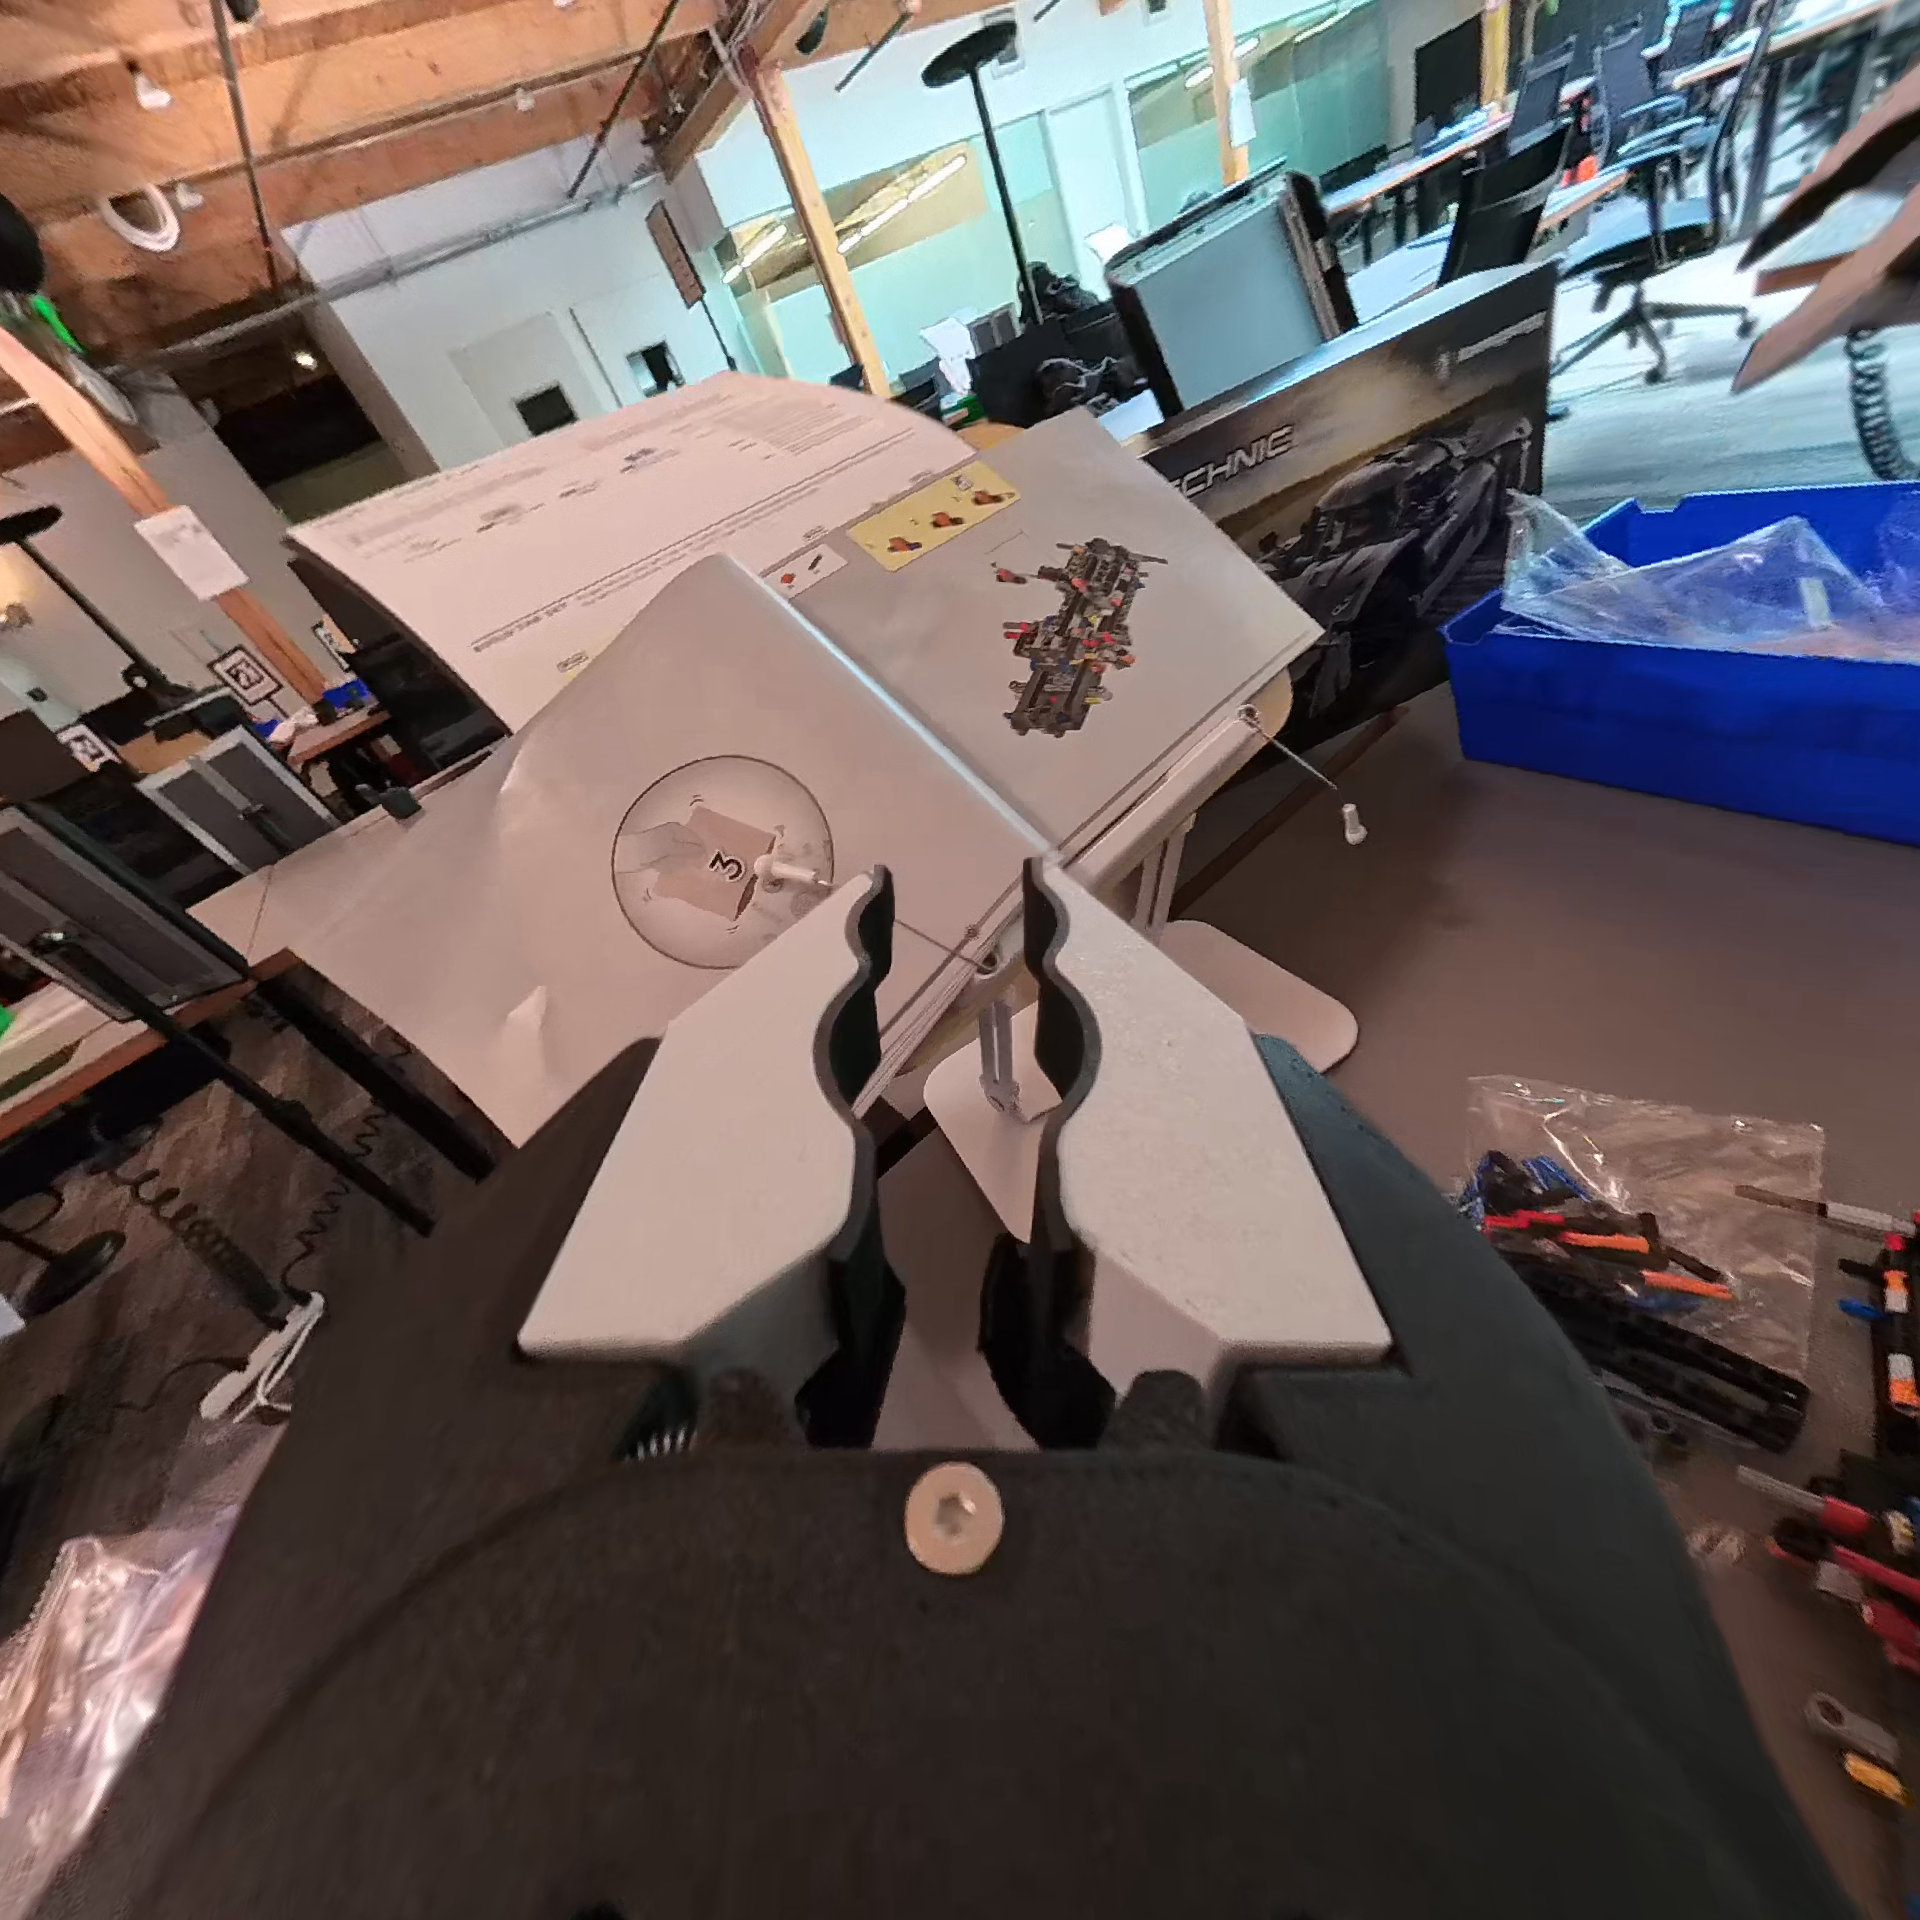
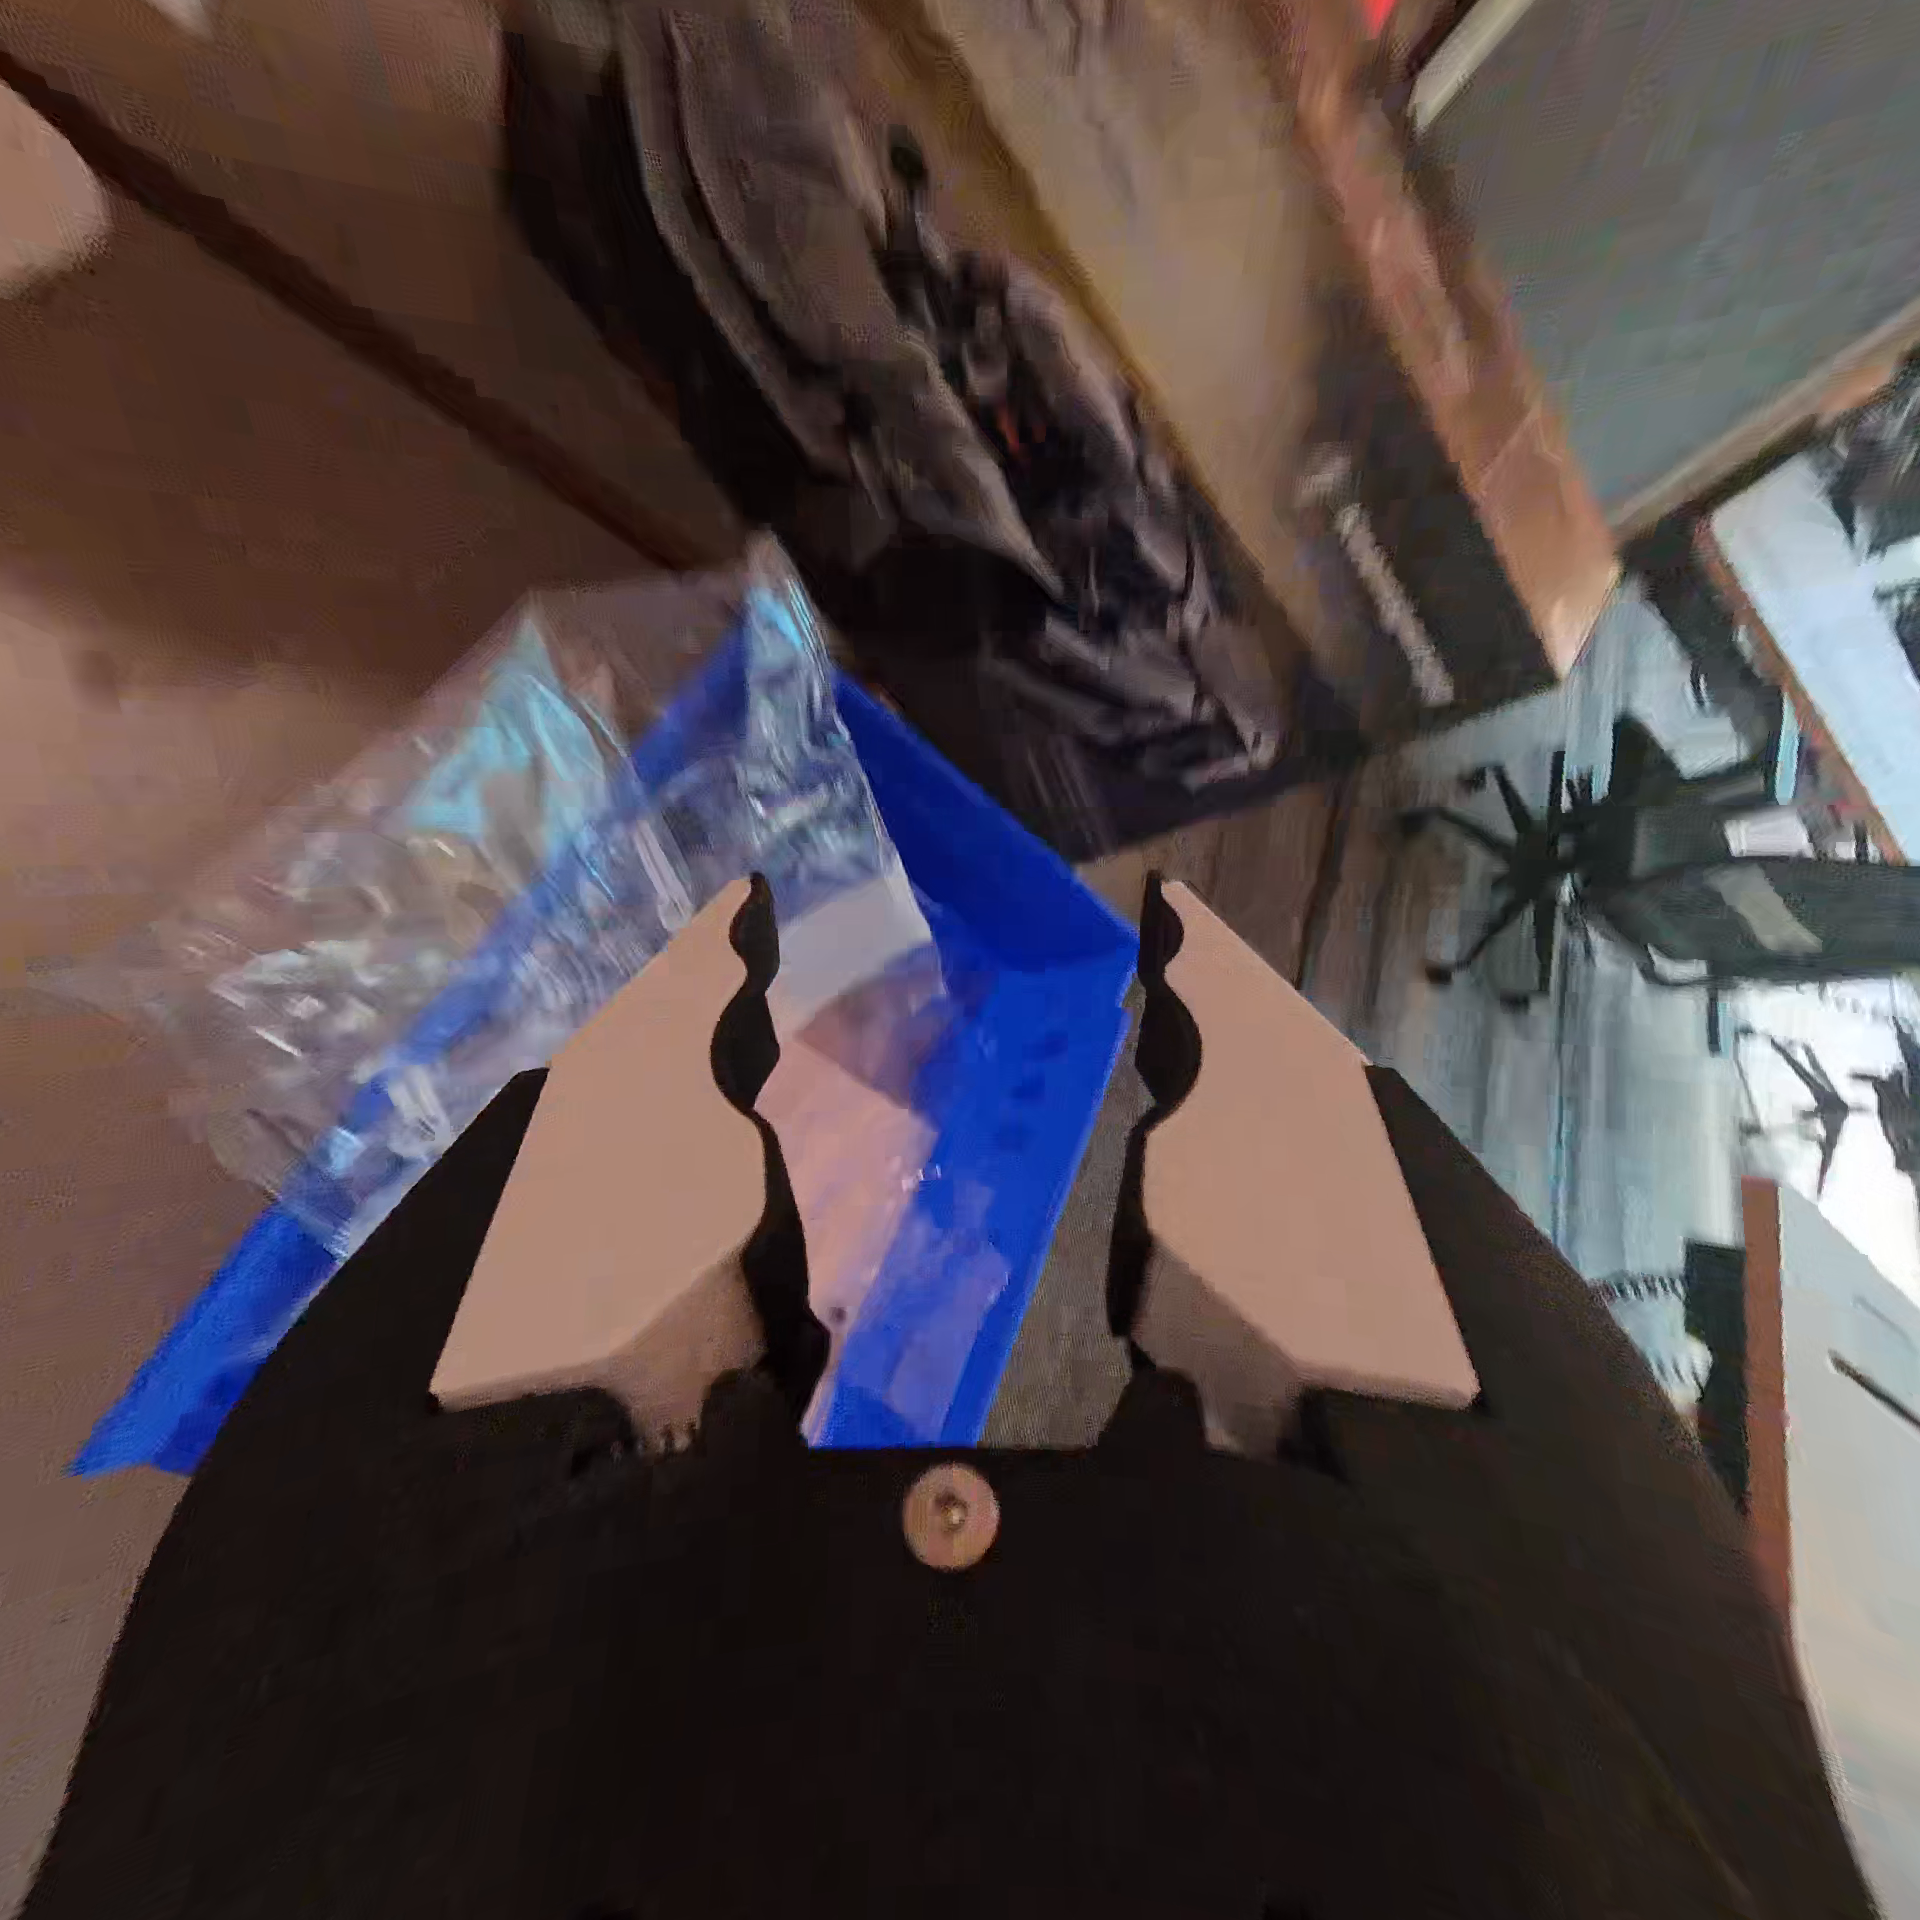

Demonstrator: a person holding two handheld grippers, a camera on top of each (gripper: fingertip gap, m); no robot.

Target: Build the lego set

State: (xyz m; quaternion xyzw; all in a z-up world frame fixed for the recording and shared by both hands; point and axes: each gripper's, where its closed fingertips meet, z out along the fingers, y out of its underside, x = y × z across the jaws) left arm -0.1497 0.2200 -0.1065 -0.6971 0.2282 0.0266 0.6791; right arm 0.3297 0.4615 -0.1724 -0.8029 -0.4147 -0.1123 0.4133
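Lego pieces, small black, red, orange and blue plastic beams and pins (image 1: 1870, 1558), lie loose on the grey tabletop (image 1: 1558, 935) at about four o'clock in the left wrist view. Just left of them, at three o'clock, one clear plastic bag (image 1: 1642, 1226) lies flat and holds more black, orange and blue pieces.

Going left to right in that view: one open instruction booklet with grey pages (image 1: 831, 748) leans on a white metal stand (image 1: 1247, 997) around twelve o'clock. Behind it at one o'clock stands one dark printed cardboard box (image 1: 1403, 499). At two o'clock sits one blue plastic bin (image 1: 1662, 717) with crumpled clear bags (image 1: 1714, 582) in it; how many I cannot tell.

The left gripper (image 1: 958, 894) hangs in the air before the booklet, its grey fingers (image 1: 727, 1143) a narrow gap apart with nothing between them.

The right wrist view is tilted and blurred. The same blue bin (image 2: 997, 894) runs from eight to twelve o'clock, clear bags (image 2: 468, 883) spilling over its wall at ten o'clock, the dark box (image 2: 987, 468) above it. The right gripper (image 2: 951, 894) hovers over the bin's end, fingers (image 2: 623, 1195) spread wide and empty.
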